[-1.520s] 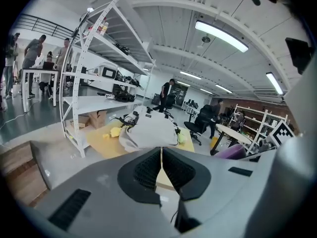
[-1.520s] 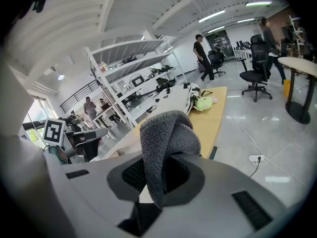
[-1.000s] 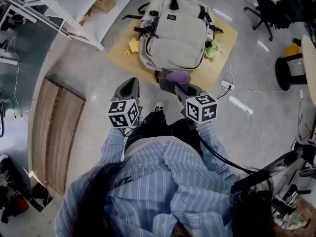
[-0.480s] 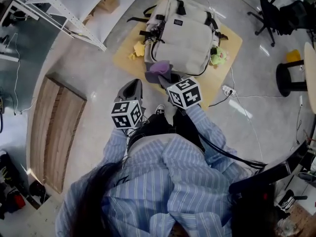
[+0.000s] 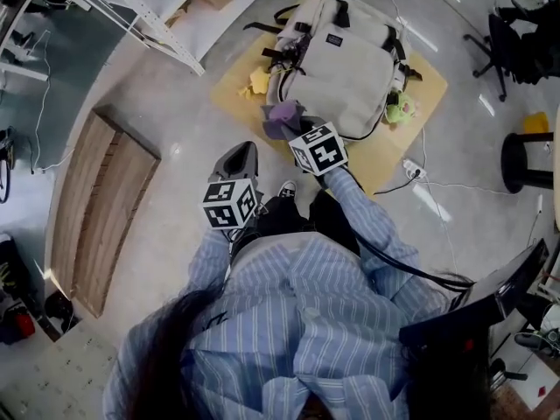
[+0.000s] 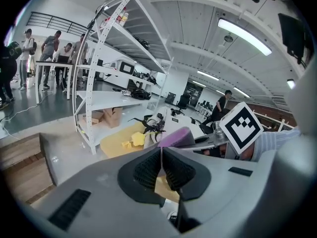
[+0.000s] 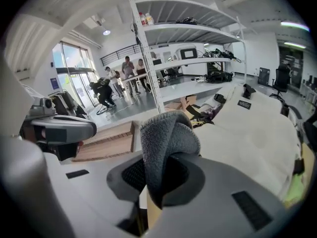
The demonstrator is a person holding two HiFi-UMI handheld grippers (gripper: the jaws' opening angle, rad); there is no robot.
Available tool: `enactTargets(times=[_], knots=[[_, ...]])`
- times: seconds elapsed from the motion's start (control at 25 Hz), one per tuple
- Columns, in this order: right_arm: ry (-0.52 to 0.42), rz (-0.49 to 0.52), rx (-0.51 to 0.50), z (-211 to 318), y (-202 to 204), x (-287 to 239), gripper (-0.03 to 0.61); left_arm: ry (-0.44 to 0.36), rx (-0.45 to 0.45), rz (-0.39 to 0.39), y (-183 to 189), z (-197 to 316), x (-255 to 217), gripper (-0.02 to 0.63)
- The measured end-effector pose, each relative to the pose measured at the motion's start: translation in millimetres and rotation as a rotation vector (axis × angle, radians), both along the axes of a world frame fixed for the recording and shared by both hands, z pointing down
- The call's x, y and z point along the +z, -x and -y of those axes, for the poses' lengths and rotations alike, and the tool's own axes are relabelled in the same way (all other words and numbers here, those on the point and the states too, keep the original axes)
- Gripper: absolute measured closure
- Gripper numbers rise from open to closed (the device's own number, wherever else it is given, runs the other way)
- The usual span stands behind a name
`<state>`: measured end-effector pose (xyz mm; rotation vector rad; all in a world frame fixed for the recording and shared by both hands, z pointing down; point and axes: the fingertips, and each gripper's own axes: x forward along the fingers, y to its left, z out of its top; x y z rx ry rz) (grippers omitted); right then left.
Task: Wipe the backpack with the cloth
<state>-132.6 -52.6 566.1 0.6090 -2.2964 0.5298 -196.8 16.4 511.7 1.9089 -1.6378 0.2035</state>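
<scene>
A beige backpack lies flat on a yellow mat on the floor; in the right gripper view the backpack fills the right side. My right gripper is shut on a folded cloth, purple in the head view, and holds it at the backpack's near left corner. The cloth bulges up between the jaws, grey in that view. My left gripper hangs over bare floor short of the mat, its pads pressed together with nothing held. The purple cloth shows beyond them.
Small yellow and green toys lie on the mat beside the backpack. A white shelving rack stands at the left, a wooden board on the floor, a power strip with cable right of the mat. People stand far off.
My right gripper has carried the cloth forward and leftward, from the floor in front of the mat to the backpack's near left corner. The left gripper has stayed put.
</scene>
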Motion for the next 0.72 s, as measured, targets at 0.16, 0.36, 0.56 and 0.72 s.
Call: enactTargets(times=[0.16, 0.36, 0.56, 0.72], knots=[[0.032, -0.009, 0.004, -2.9, -42.7, 8.0, 0.537, -0.004, -0.011, 0.002, -18.7, 11.2, -0.9, 0.6], [0.044, -0.004, -0.018, -6.7, -98.4, 10.4, 0.537, -0.008, 0.006, 0.005, -54.2, 30.1, -0.6, 0.6], [0.052, -0.006, -0.019, -4.5, -151.9, 15.6, 0.537, -0.008, 0.01, 0.003, -95.1, 46.6, 2.2, 0.6], [0.064, -0.002, -0.027, -3.7, -186.7, 15.4, 0.537, -0.005, 0.018, 0.004, -127.8, 55.8, 2.0, 0.6]])
